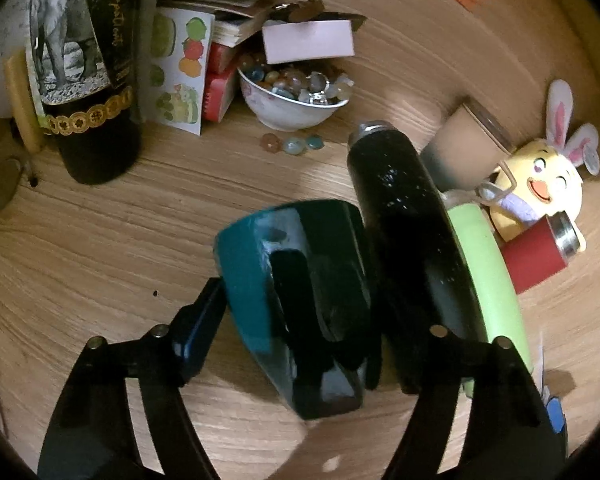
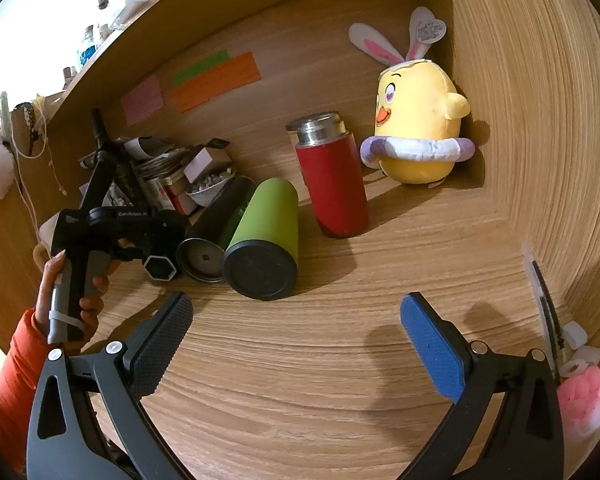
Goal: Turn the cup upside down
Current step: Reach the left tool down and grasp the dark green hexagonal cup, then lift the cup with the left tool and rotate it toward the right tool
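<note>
A teal mug [image 1: 300, 292] with a dark handle lies tilted between the fingers of my left gripper [image 1: 332, 312], off upright. The left fingertip [image 1: 204, 320] presses its teal wall; the right finger is hidden behind a black flask. The gripper looks shut on the mug. In the right wrist view the left gripper's body [image 2: 116, 232] is held by a hand in an orange sleeve; the mug is hidden there. My right gripper [image 2: 296, 340] is open and empty above bare desk.
A black flask [image 1: 404, 232] and a green flask [image 2: 264, 232] lie side by side next to the mug. A red flask [image 2: 332, 176] stands by a yellow plush chick [image 2: 416, 120]. A bowl of beads [image 1: 292, 96], a dark bottle [image 1: 96, 80] and books crowd the back left.
</note>
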Demonstrator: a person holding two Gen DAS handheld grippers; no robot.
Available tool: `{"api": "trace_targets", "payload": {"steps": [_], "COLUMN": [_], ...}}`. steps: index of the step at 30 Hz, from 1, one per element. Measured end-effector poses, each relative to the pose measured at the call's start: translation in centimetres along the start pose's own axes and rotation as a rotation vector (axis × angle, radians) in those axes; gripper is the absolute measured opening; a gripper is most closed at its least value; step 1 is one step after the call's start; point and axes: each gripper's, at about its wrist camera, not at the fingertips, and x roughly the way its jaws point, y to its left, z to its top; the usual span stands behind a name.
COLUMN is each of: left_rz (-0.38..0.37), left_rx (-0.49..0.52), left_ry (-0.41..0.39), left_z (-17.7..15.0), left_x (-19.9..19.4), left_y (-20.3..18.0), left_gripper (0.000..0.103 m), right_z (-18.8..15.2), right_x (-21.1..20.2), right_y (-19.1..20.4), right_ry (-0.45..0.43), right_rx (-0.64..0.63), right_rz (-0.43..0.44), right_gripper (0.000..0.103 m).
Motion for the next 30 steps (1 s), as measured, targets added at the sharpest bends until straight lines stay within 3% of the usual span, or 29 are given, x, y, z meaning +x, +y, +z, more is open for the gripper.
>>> {"api": "trace_targets", "payload": {"steps": [8,19,26,30], "left_rz": [0.006,-0.087,-0.195,-0.217], "left_rx": [0.050,0.137,0.131,0.150], "left_ry": [0.004,0.049,0.111,0.116], "left_z": [-3.1,-10.4,-13.0,-14.0], "left_x": [-2.5,-5.9,-6.2,-6.2], "left_y": [-0.8,-4.1,-6.8,-8.5], "left_gripper": [0.068,0.066,0.066,0.066], "right_z": [-0.7,-2.3,-3.4,-3.9], "right_x": [-0.4,-2.0,-3.3,-4.3], "right_y": [0.9,2.9,4.0,4.4], "right_ry": [0.008,0.006,0.007,-0.004], "right_rx": [-0.026,-0.071,-0.106,-0.134], "right_rz": [0.009,0.038,0.055,0.057], "right_gripper": [0.103,0.103,0.103,0.103]}}
